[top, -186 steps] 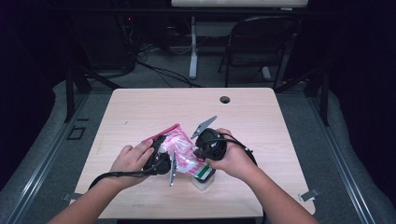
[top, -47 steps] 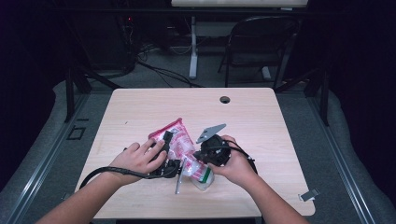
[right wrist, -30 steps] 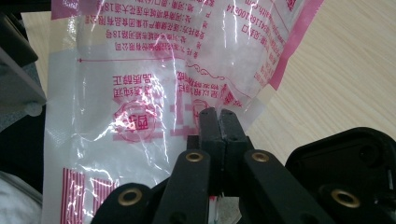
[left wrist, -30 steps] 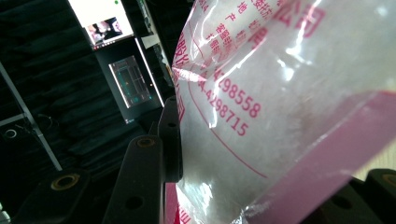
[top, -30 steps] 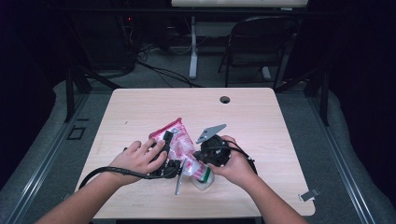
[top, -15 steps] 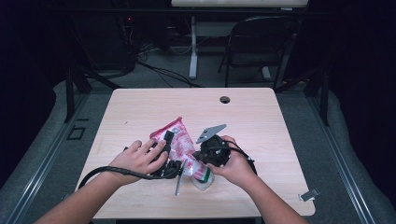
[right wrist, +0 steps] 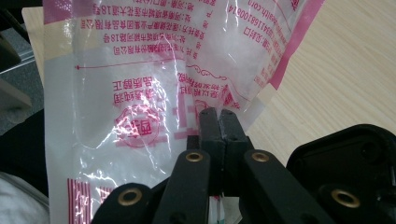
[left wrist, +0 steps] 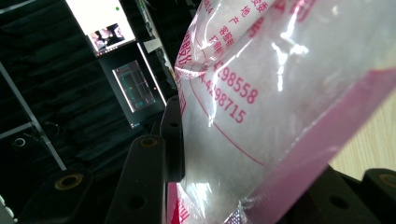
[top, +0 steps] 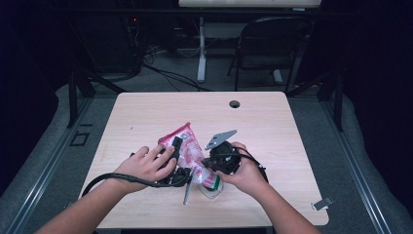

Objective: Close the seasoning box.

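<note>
A clear plastic bag (top: 189, 147) with pink print and white grains inside stands tilted over the light wooden table (top: 272, 126), between both hands. My left gripper (top: 176, 157) grips its middle. In the left gripper view the bag (left wrist: 280, 93) bulges between the jaws of that gripper (left wrist: 252, 158), and its left pad (left wrist: 173, 140) presses into the film. My right gripper (top: 218, 163), with its grey plate (top: 220, 139) on top, holds the bag's lower end. In the right gripper view its jaws (right wrist: 217, 122) are shut together on the bag's (right wrist: 140, 70) thin edge.
A round cable hole (top: 234, 104) sits near the table's far edge. A black cable (top: 112, 178) trails from the left hand toward the front left. A folding chair (top: 272, 44) and desk legs stand on the floor beyond the table.
Six seconds back the bag lay lower between the hands; its top now stands up toward the far left and the left hand sits nearer. Over the last second nothing visibly moved.
</note>
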